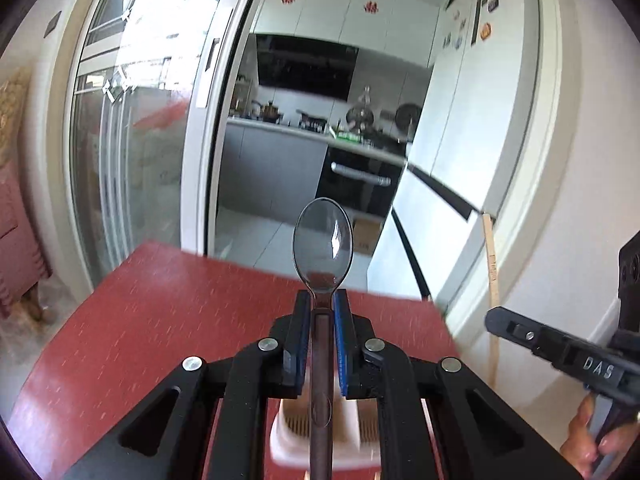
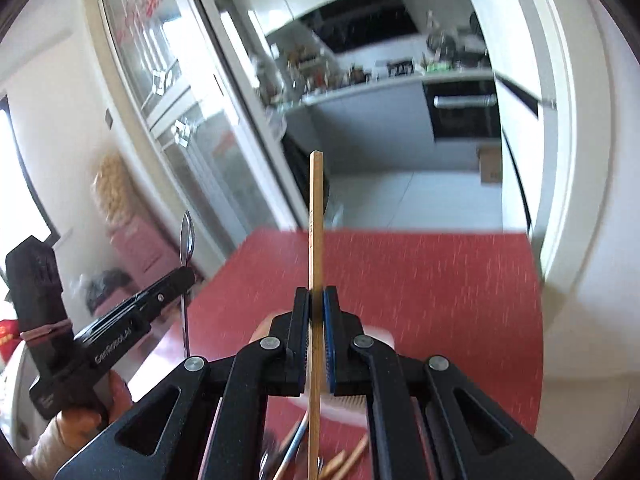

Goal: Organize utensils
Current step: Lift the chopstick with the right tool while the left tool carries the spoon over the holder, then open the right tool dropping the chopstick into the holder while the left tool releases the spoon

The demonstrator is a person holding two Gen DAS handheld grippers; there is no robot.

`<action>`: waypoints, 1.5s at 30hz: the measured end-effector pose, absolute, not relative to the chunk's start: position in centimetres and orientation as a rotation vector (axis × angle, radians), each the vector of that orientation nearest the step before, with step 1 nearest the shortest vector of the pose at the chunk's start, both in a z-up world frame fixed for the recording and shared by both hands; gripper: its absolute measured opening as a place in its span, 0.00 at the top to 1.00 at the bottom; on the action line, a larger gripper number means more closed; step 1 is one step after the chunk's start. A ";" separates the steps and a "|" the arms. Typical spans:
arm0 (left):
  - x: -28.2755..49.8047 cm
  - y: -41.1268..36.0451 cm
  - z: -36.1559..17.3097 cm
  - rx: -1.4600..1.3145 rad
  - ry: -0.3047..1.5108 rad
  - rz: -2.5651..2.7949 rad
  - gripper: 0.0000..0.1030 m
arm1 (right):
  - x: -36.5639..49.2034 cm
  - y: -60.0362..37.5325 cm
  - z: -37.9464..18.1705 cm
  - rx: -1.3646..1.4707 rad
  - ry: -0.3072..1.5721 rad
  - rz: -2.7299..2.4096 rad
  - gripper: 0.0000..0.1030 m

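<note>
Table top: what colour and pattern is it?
Red with short pale flecks, clearest in the right wrist view: table top.

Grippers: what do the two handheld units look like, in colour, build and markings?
Both are matte black linkage frames with silver pivot rivets and blue ribbed pads on the fingers. The left gripper carries white "GenRobot.AI" lettering on its side; the right gripper reads "DAS". Bare hands hold them, and the left hand shows a light sleeve cuff.

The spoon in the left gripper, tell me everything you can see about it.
The spoon looks like shiny metal, with an oval bowl mirroring the room and a long, slim darker handle. It stands upright, bowl up, clamped near its neck by the left gripper; its handle runs down over a pale container on the red table.
</note>
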State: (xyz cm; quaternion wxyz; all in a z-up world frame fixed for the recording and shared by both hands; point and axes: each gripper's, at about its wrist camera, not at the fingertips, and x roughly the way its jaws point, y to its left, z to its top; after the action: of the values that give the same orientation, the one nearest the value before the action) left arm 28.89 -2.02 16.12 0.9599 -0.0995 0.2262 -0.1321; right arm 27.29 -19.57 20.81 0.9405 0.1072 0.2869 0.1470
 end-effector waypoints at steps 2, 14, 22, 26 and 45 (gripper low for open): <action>30.4 -2.6 15.7 -0.212 0.438 -0.266 0.60 | 28.4 -19.0 21.0 0.210 0.547 0.289 0.93; 33.5 -3.9 8.9 -0.202 0.358 -0.218 0.60 | 30.7 -15.0 16.0 0.020 0.383 0.266 0.93; 31.1 -4.3 6.6 -0.134 0.364 -0.185 0.60 | 28.6 -14.3 13.3 -0.054 0.401 0.285 0.93; 30.5 -4.0 5.9 -0.116 0.402 -0.177 0.60 | 28.0 -14.7 12.6 -0.056 0.435 0.298 0.93; 23.5 -0.5 7.0 -0.097 0.537 -0.073 0.00 | 24.6 -16.8 14.8 0.122 0.621 0.376 0.38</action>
State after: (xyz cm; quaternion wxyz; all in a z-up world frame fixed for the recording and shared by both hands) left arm 23.54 -0.54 6.96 0.9624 -0.0477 0.2651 -0.0361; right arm 24.58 -16.82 14.76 0.9329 0.0597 0.3037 0.1839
